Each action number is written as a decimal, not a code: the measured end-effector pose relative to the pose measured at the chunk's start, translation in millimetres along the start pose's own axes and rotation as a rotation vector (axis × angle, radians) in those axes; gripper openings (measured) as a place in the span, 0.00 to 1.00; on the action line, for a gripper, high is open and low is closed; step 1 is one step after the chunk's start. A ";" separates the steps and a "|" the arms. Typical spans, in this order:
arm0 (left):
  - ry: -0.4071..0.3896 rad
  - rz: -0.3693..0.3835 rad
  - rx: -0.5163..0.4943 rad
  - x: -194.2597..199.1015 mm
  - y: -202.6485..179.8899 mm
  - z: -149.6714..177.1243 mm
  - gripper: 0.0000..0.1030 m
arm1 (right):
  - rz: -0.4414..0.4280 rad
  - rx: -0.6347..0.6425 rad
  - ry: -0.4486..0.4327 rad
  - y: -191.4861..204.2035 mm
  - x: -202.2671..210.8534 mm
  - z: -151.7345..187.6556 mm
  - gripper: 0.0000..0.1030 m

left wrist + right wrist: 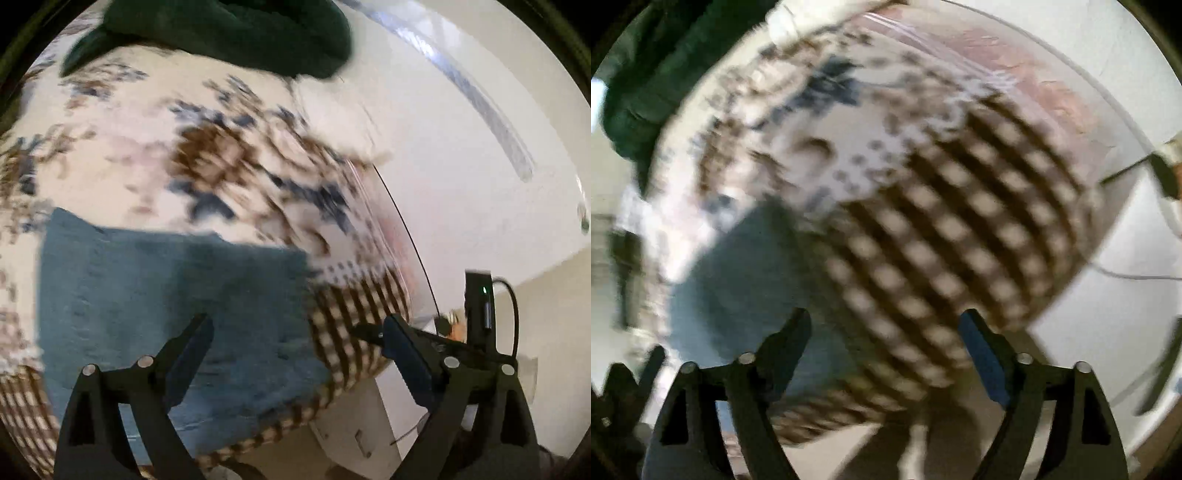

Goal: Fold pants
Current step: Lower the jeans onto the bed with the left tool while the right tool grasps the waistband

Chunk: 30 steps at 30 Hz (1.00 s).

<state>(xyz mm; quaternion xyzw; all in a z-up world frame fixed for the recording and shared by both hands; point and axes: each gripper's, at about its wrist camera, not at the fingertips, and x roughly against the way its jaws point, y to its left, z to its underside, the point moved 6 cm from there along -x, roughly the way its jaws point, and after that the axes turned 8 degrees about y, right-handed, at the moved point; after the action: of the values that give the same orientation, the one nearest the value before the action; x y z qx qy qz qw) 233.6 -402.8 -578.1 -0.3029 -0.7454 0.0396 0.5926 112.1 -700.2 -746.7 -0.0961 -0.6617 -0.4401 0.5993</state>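
Blue pants [166, 295] lie in a flat folded rectangle on a patterned bedspread [229, 162]; they also show in the right wrist view [746, 280], blurred. My left gripper [299, 332] is open and empty, hovering above the pants' near right part. My right gripper [886, 328] is open and empty above the bedspread's brown checked border, just right of the pants. The right gripper's body shows in the left wrist view [476, 332], beyond the bed's corner.
A dark green garment [229, 33] lies at the bed's far side, also seen in the right wrist view [653, 74]. A white wall [461, 166] and a thin black cable [406, 236] are to the right. White furniture [354, 424] stands below the bed's corner.
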 end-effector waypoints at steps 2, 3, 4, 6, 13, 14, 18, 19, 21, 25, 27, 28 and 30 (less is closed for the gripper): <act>-0.027 -0.106 0.065 18.2 42.7 -12.2 0.91 | -0.076 -0.008 0.003 7.0 -1.6 -8.1 0.86; -0.021 -0.160 0.103 24.6 64.1 -15.7 0.91 | -0.103 -0.009 0.008 12.6 -5.7 -11.6 0.86; -0.012 -0.195 0.138 26.8 84.1 -18.8 0.91 | -0.125 -0.009 0.009 17.6 -10.9 -14.3 0.86; -0.003 -0.251 0.233 28.4 136.9 -26.1 0.91 | -0.169 0.008 0.034 27.7 -24.9 -21.4 0.86; 0.078 -0.274 0.371 -11.5 228.2 -49.0 0.90 | -0.177 0.007 0.121 59.7 -86.6 -18.5 0.45; 0.084 -0.265 0.373 -14.8 230.0 -52.1 0.90 | -0.142 0.024 0.112 63.9 -83.0 -17.2 0.29; 0.093 -0.231 0.348 -24.7 222.0 -58.6 0.90 | -0.064 0.101 -0.055 77.7 -26.0 -12.1 0.12; 0.096 -0.216 0.348 -23.8 220.6 -58.7 0.90 | -0.029 0.121 -0.107 78.0 -9.3 -12.1 0.11; 0.105 -0.193 0.363 -31.4 220.6 -60.2 0.90 | 0.019 0.121 -0.136 71.9 0.3 -16.7 0.11; 0.104 -0.101 0.382 -56.9 217.7 -68.1 0.51 | 0.074 0.111 -0.056 56.8 -26.4 -21.5 0.11; 0.089 -0.107 0.395 -60.6 223.5 -71.8 0.22 | 0.115 0.135 -0.052 57.1 -38.4 -26.8 0.11; 0.071 -0.092 0.417 -61.0 230.0 -74.3 0.20 | 0.125 0.141 -0.055 55.5 -39.1 -25.8 0.11; 0.048 -0.058 0.475 -58.8 245.4 -76.0 0.11 | 0.126 0.137 -0.056 53.1 -40.8 -25.1 0.11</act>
<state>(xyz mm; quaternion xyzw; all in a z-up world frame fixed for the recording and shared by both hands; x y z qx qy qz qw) 408.5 -255.3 -708.8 -0.1341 -0.7092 0.1898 0.6656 175.4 -669.9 -760.4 -0.1086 -0.6993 -0.3526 0.6122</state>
